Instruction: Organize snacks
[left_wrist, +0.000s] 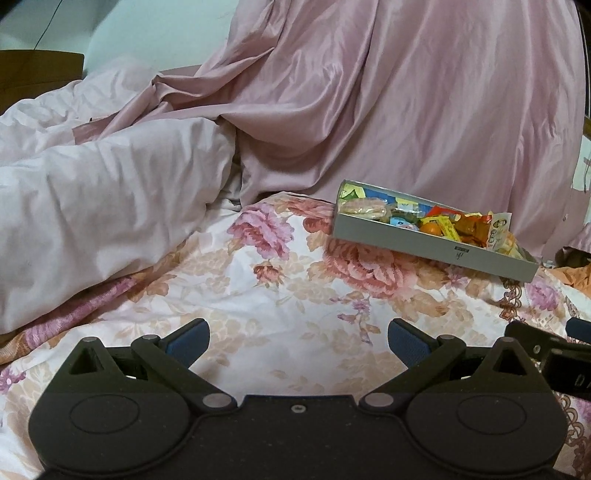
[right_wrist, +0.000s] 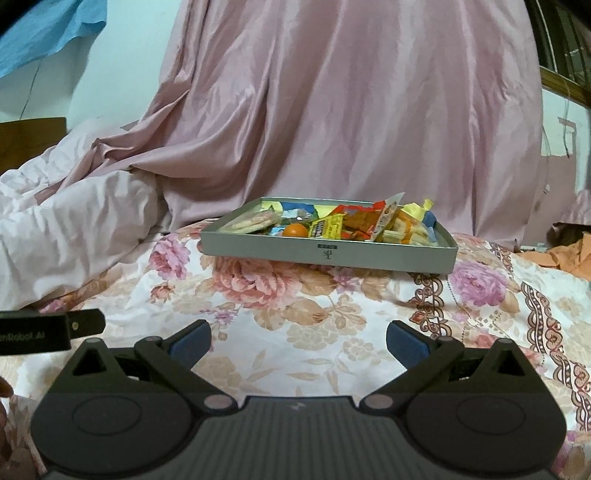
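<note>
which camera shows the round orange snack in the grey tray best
The right wrist view: the round orange snack faces the camera near the front wall of the shallow grey tray, centred and unobstructed. The left wrist view shows it smaller, off to the right, partly sunk among wrappers.

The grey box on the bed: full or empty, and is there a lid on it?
Full, no lid. The grey box is open-topped, with snack packets heaped above its rim, plus a small orange.
</note>
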